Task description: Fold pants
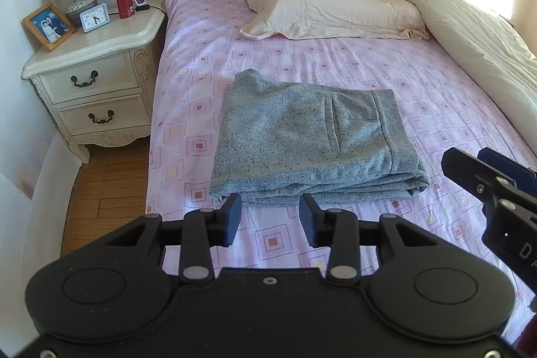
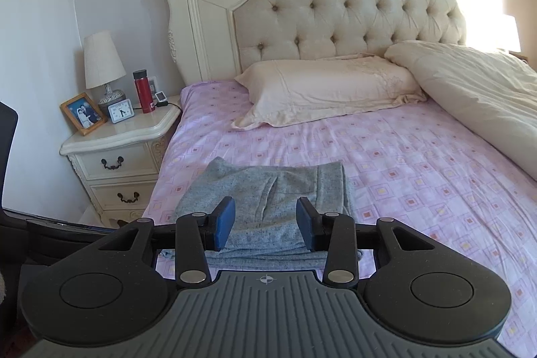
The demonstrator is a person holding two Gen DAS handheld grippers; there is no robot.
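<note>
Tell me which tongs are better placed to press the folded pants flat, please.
Probably the right tongs: open and empty, they look straight over the folded grey pants. The left tongs, also open, sit just short of the near edge.

The left gripper (image 1: 270, 218) hides a strip of the pants' (image 1: 302, 140) near edge. The right gripper (image 1: 483, 183) is cut off at the right edge. The alarm clock (image 1: 95, 17) face is too small to read

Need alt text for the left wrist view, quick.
Grey pants lie folded on the pink bedsheet, just beyond the open, empty left gripper. The right gripper enters from the right; a nightstand stands left.
</note>
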